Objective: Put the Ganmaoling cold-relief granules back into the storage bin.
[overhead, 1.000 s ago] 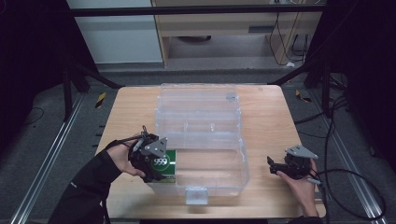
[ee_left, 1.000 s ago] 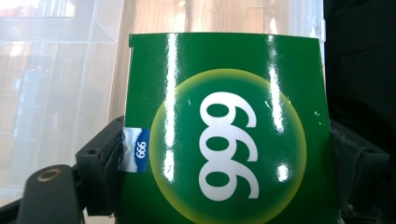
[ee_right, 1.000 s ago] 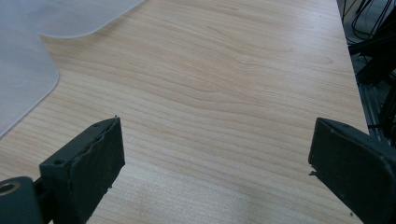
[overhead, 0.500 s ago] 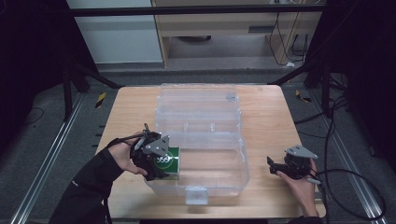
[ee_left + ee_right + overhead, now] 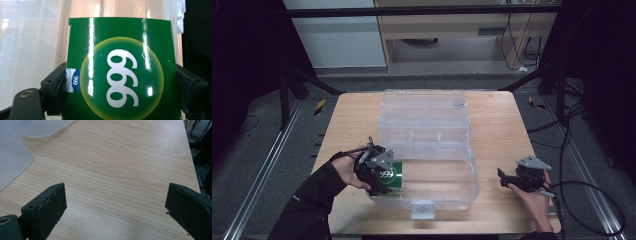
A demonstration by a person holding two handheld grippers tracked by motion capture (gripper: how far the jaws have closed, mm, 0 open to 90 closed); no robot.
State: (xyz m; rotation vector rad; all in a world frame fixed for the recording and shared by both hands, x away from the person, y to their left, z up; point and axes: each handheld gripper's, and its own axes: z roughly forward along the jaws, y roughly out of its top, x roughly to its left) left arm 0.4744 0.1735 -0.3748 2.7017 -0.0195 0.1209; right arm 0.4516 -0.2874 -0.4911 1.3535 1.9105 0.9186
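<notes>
A glossy green box (image 5: 120, 70) printed with white figures in a yellow-green circle is clamped between the jaws of my left gripper (image 5: 382, 175). In the high view the green box (image 5: 393, 175) sits at the left wall of a clear plastic bin (image 5: 439, 182) that has its lid open toward the back. My right gripper (image 5: 504, 179) rests near the table's right front, to the right of the bin, with its jaws spread wide over bare wood and nothing between them. In the right gripper view its fingers (image 5: 47, 205) frame the wooden tabletop (image 5: 120, 170).
The bin's open lid (image 5: 424, 107) lies flat behind it toward the table's far edge. A corner of clear plastic (image 5: 15, 157) shows at the upper left of the right gripper view. Cables (image 5: 582, 200) trail off the table's right side. Bare wood (image 5: 497, 125) lies right of the bin.
My left gripper has carried the green box slightly right and toward the bin's left wall. The right gripper has stayed put.
</notes>
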